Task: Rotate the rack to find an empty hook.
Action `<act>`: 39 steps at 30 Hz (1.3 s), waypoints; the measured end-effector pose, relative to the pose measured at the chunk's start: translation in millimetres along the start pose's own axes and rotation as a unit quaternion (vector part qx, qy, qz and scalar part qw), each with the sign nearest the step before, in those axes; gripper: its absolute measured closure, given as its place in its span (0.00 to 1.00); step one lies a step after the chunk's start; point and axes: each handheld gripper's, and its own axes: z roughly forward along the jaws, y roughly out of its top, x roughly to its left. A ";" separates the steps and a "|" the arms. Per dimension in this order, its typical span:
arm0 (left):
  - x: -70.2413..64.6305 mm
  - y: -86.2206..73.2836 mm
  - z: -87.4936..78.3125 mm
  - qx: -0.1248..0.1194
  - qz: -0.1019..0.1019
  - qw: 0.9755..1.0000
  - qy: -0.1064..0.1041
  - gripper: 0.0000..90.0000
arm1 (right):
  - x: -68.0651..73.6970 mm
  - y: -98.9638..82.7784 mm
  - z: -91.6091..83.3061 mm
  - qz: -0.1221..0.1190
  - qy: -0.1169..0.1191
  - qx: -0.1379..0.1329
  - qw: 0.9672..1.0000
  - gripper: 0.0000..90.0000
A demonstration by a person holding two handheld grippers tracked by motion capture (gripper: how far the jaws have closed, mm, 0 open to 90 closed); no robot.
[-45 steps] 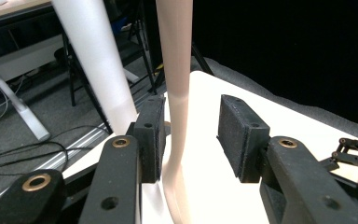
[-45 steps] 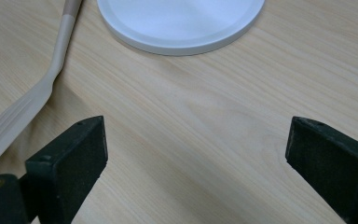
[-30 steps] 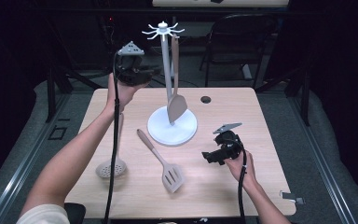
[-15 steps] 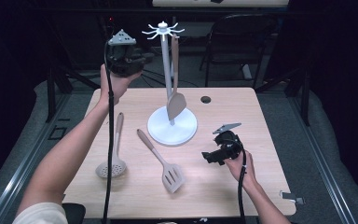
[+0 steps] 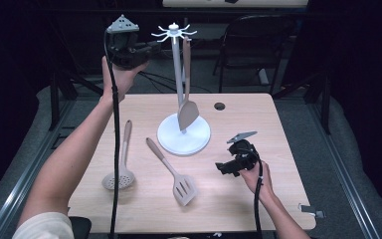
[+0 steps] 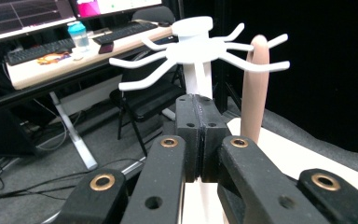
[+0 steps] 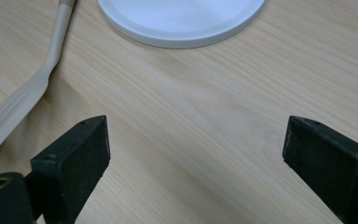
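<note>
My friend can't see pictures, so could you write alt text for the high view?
A white utensil stand on a wooden table holds one hanging spatula; a slotted spatula and a skimmer lie nearby. The left tongs are shut beside its hooks.

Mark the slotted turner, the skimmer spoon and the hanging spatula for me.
slotted turner (image 5: 184, 188): high view, on its slotted blade.
skimmer spoon (image 5: 118, 179): high view, on its perforated bowl.
hanging spatula (image 5: 187, 114): high view, on its blade, in front of the stand's post.
</note>
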 end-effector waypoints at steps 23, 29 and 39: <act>-12.0 1.8 -1.0 -0.012 0.012 1.000 -0.017 1.00 | 0.0 0.2 0.3 -0.001 -0.001 0.003 1.000 0.08; -7.9 2.8 -0.3 -0.014 0.010 1.000 -0.002 1.00 | 0.0 -0.1 -0.5 -0.001 -0.003 0.001 1.000 0.09; 0.1 4.2 2.6 -0.008 0.008 1.000 0.016 1.00 | 0.3 0.1 -0.4 -0.002 -0.003 0.002 1.000 0.09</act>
